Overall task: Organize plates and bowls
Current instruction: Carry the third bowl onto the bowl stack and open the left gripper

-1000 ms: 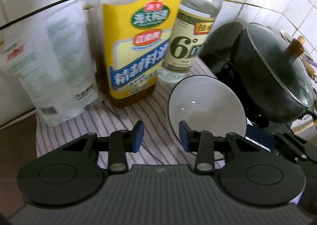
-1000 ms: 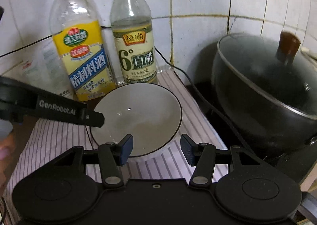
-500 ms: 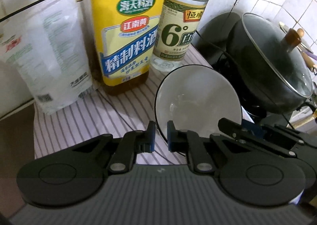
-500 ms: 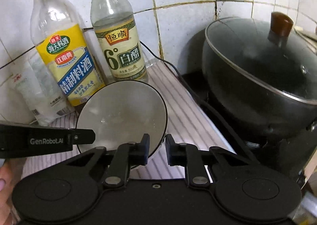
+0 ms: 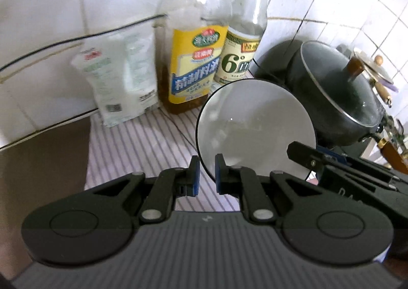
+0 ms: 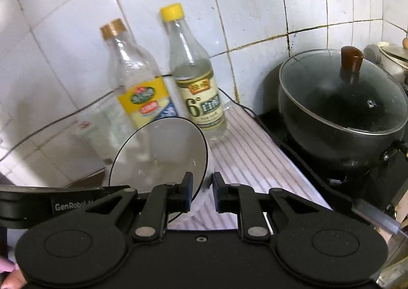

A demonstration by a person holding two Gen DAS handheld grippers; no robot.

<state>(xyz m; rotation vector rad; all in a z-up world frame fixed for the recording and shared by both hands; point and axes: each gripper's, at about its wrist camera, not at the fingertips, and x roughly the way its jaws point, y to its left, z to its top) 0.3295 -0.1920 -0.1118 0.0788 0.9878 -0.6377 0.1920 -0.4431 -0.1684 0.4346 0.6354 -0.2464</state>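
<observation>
Bowl has just come up off the striped surface before the bottles: your left gripper and right gripper both have jaws clamped on its rim, so carry it on.

Yellow-label bottle and vinegar bottle upright, side by side at back edge of striped mat. White bag leaning on tiled wall. Glass-lidded black pot on stove, right.
</observation>
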